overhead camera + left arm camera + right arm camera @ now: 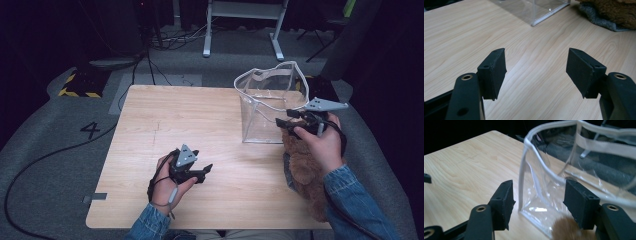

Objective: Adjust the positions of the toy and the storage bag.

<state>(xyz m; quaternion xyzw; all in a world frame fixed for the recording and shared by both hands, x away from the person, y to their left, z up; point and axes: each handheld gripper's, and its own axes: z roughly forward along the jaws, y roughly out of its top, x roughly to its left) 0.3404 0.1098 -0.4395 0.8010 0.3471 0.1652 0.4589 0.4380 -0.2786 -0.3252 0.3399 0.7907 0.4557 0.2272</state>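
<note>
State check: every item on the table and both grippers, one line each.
clear plastic bag: upright on the table, mouth open, looks empty.
brown plush toy: lying at the table's right edge beside the bag, under the right hand.
left gripper: open, nothing between the jaws, over bare wood.
right gripper: open, jaws straddling the bag's near corner, not pressing it.

Dim surroundings, soft overhead tabletop light
</note>
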